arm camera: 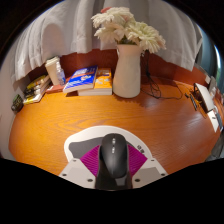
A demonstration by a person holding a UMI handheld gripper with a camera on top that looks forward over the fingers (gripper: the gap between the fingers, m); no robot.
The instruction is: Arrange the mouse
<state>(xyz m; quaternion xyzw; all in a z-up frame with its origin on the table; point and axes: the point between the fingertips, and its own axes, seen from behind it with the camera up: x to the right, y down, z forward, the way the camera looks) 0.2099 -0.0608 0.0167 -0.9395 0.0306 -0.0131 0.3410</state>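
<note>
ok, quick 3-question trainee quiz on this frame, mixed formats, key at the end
1. True or false: the mouse lies between the fingers of the gripper.
2. What stands on the table straight beyond the mouse? A) a white vase of flowers B) a kettle C) a lamp
3. Fill in: the books lie beside the vase, on the ____ table.

Key:
1. True. The mouse sits between the two pink pads, and the pads look close against its sides.
2. A. The vase holds pale flowers.
3. Wooden.
</note>
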